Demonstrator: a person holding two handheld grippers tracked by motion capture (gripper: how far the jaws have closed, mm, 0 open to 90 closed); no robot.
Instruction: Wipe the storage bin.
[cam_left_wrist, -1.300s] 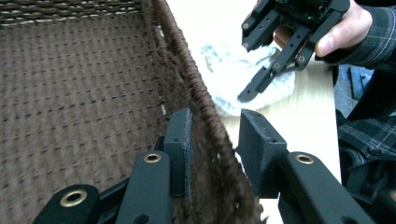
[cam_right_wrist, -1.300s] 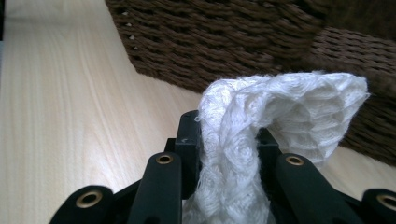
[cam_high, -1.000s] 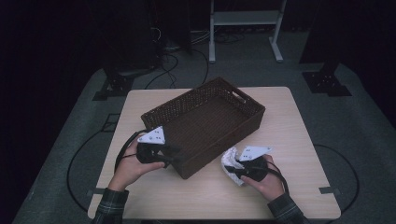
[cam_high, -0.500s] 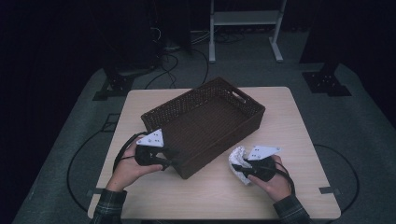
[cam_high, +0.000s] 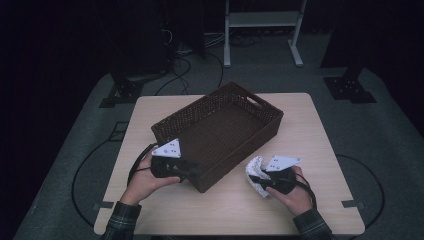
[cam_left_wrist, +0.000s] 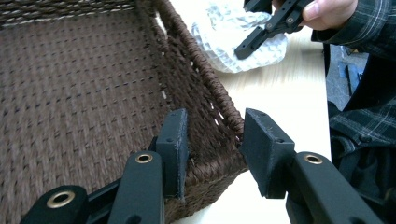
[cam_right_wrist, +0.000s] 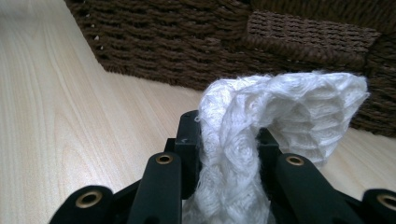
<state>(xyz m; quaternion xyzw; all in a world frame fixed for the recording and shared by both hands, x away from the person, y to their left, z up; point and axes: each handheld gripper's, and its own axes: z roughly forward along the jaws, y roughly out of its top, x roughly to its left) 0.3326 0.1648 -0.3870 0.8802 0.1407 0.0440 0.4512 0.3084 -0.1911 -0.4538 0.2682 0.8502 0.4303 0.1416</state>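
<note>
A dark brown woven basket stands at an angle in the middle of the light wooden table, with nothing inside it. My left gripper straddles the basket wall at the near corner. One pad is inside and one outside, its jaws have just been closing, and both pads now press on the weave. My right gripper sits right of the basket, shut on a white waffle-weave cloth. In the right gripper view the cloth bulges up between the jaws, close to the basket side.
The left gripper view shows the right gripper and cloth just beyond the basket's outer wall. Bare tabletop lies in front of and to the right of the basket. Behind the table are a white metal stand and floor cables.
The right gripper with the cloth has edged slightly to the right. The left gripper stays at the basket's near corner.
</note>
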